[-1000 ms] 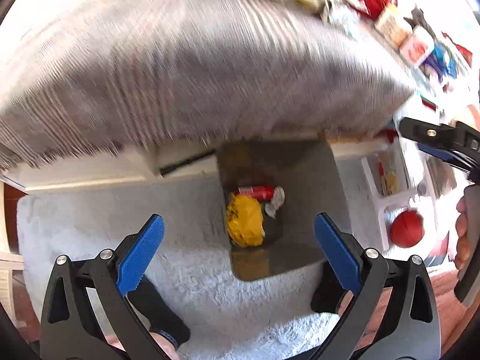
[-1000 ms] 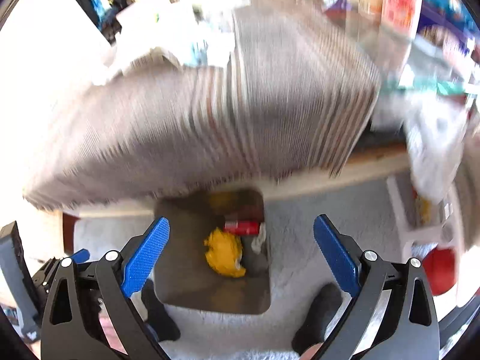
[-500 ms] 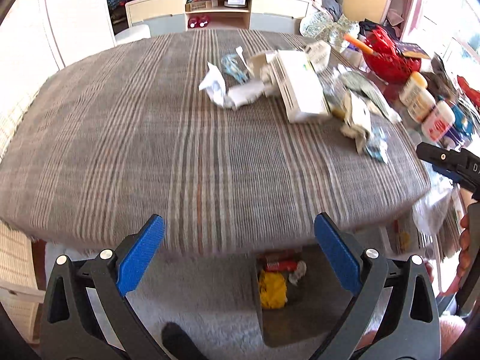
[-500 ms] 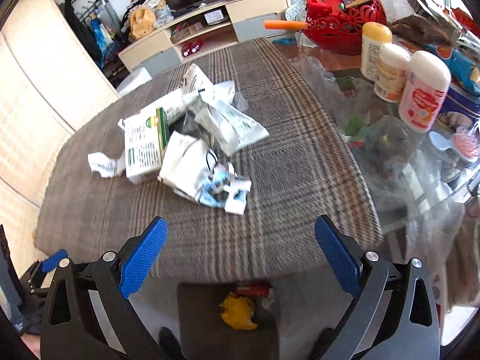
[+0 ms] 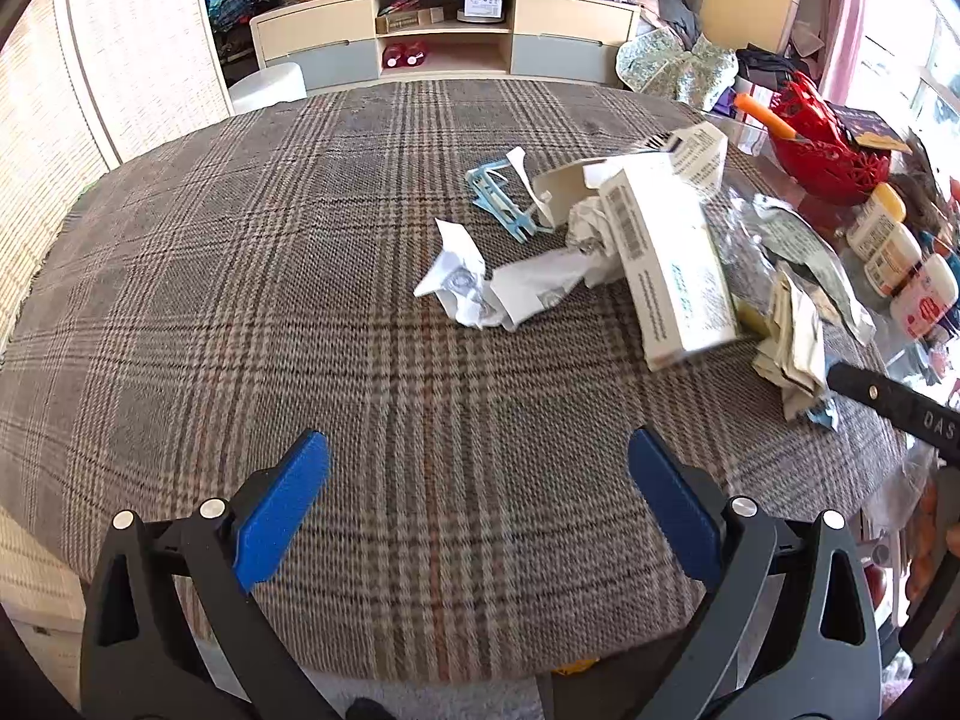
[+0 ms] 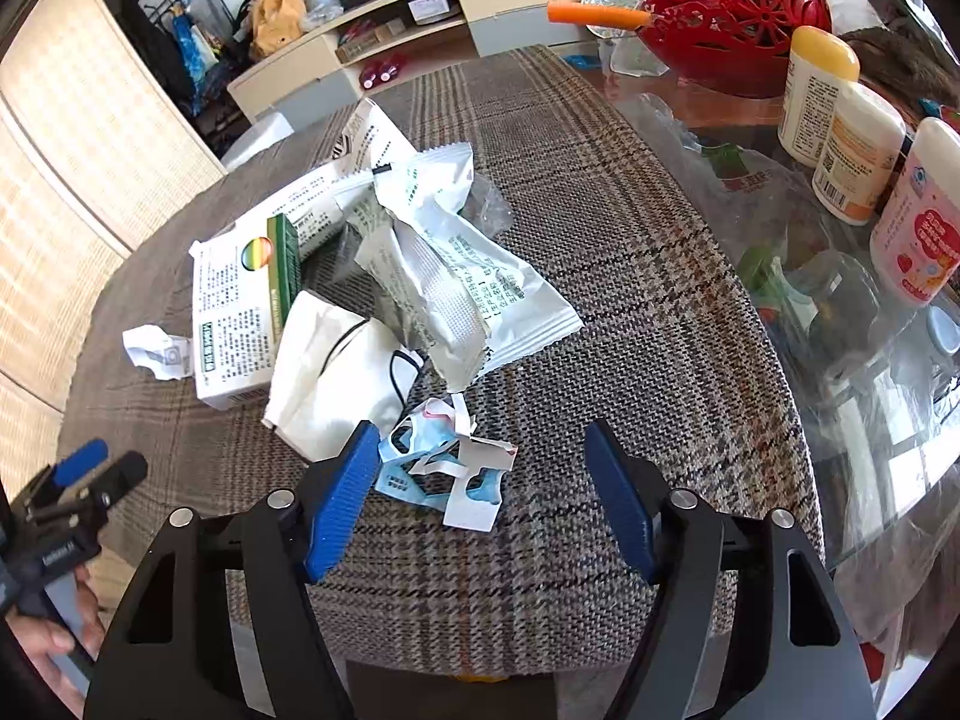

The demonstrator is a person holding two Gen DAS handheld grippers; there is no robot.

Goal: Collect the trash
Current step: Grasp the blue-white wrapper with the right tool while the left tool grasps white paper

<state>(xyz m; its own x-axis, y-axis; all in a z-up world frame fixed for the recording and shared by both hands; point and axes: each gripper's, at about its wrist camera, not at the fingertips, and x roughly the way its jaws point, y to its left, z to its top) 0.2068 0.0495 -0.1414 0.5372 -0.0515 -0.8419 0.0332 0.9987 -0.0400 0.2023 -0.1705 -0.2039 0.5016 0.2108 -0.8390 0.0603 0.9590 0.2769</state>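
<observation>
Trash (image 6: 420, 300) litters the tablecloth (image 6: 600, 240); both claws hover agape, right claw (image 6: 480, 492) nearest.

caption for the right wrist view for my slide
Open right gripper above torn blue-and-white wrapper scraps at the near edge of a trash pile on a plaid tablecloth.

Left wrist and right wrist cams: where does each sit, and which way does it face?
Left wrist: on the left claw, above the plaid cloth's near edge, facing the paper litter; right claw's tip shows at right.
Right wrist: on the right claw, over blue-white scraps; left claw shows lower left.
Shared: white carton, red basket.
</observation>
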